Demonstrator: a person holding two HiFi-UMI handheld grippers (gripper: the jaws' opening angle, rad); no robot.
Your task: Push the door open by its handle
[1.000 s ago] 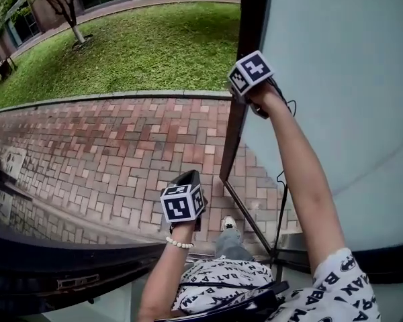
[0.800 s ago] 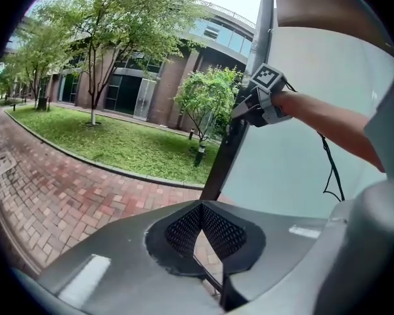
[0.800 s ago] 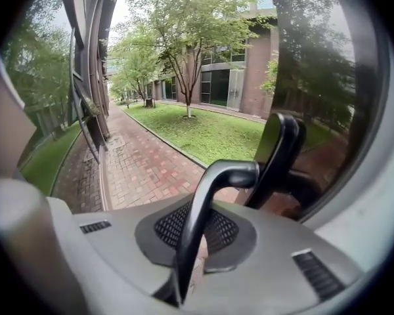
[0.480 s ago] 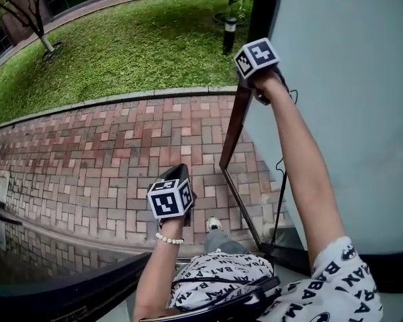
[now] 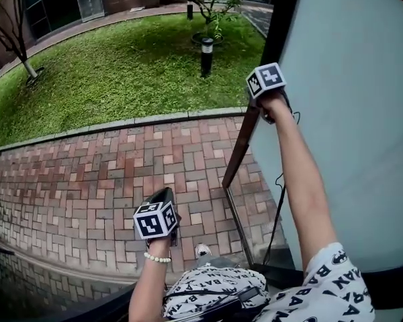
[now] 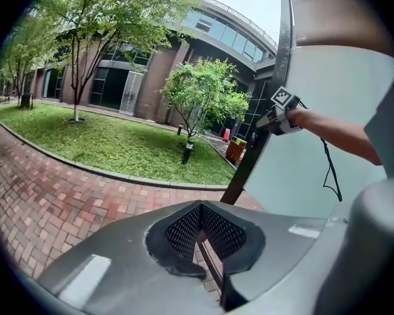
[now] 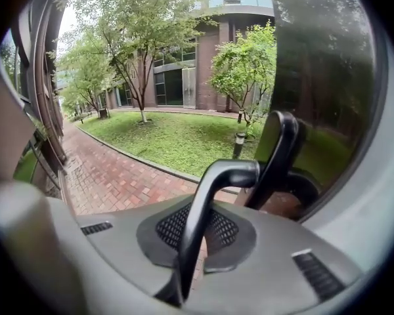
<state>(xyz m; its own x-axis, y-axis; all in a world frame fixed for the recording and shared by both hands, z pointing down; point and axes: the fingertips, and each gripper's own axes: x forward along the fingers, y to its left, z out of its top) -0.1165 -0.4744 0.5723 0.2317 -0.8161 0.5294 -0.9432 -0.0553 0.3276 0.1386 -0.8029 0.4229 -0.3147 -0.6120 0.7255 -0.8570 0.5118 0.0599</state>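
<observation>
The glass door (image 5: pixel 349 113) has a pale frosted pane in a dark frame (image 5: pixel 245 139) and stands swung outward over the brick paving. Its black curved handle (image 7: pixel 213 195) runs down between the pads of my right gripper (image 7: pixel 197 238), which is shut on it. In the head view that right gripper (image 5: pixel 272 92) is held at arm's length against the door's edge. My left gripper (image 5: pixel 164 198) hangs low over the bricks, away from the door, its jaws shut with nothing in them (image 6: pixel 202 231). The left gripper view also shows the right gripper (image 6: pixel 279 110) at the door frame.
Red brick paving (image 5: pixel 121 173) spreads ahead, edged by a stone kerb and a lawn (image 5: pixel 121 72) with a dark bollard lamp (image 5: pixel 206 54) and trees. A brick and glass building (image 6: pixel 151 77) stands beyond. The person's shoe (image 5: pixel 201 250) is near the threshold.
The door has swung further outward with the right gripper on its handle. More lawn and the bollard lamp have come into view. The left gripper sits lower and further left.
</observation>
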